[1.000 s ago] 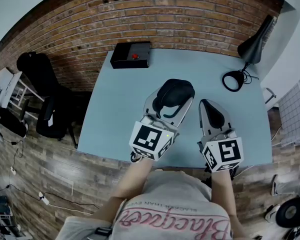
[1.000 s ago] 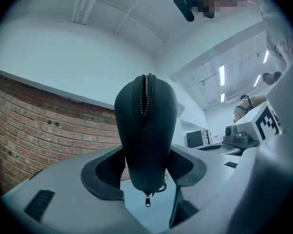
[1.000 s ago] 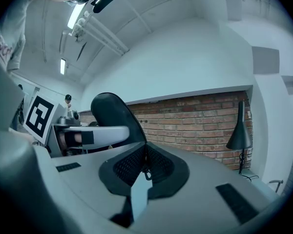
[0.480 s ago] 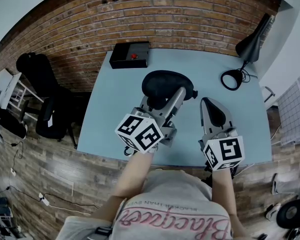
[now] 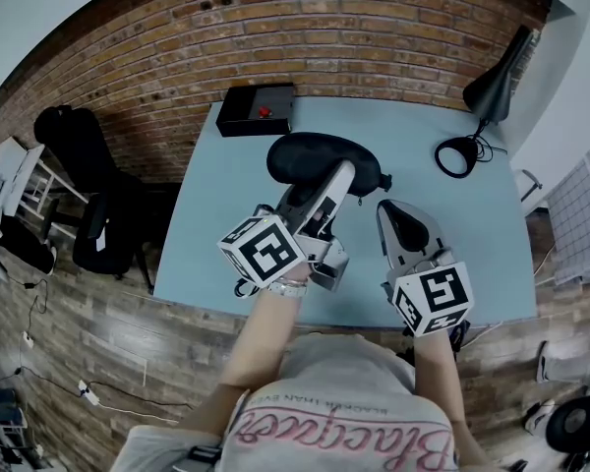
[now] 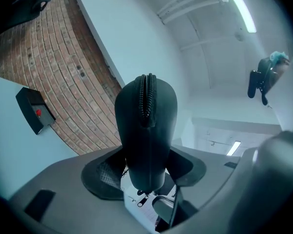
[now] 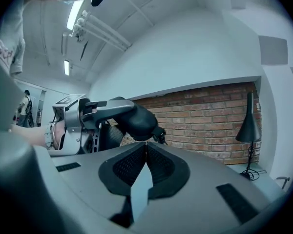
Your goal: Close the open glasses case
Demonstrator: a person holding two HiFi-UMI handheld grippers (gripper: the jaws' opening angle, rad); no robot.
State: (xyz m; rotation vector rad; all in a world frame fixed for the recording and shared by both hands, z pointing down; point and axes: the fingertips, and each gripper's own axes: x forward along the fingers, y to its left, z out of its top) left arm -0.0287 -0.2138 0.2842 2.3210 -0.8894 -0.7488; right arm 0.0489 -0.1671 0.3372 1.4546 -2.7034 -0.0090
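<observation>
The glasses case (image 5: 320, 160) is held clear above the worktop (image 5: 216, 214) by the left gripper (image 5: 336, 183), whose fingers are clamped on the case's near end; most of the body overhangs toward the far side. The right gripper (image 5: 393, 212) is held just to the right of the case and apart from it, with its fingers brought together on nothing. Slippage is judged to be the main risk. Because the case is gripped at one end only, any push or pull applied at the far end may rotate it between the pads or draw it out, and it would then fall to the worktop. A second risk is a missed pickup of the zip pull (image 5: 383, 180), which is small and hangs loose. The right fingers must also be opened before it can be taken. In the left gripper view, the zip teeth are shown lying together along the edge of the glasses case (image 6: 146, 130) that faces the camera, a detail not resolved in the head view. How far round the zip is drawn cannot be told from any view. In the right gripper view, the glasses case (image 7: 134, 118) is seen side-on with the pull dangling below its tip, and the right fingers are confirmed to be meeting at their tips.
</observation>
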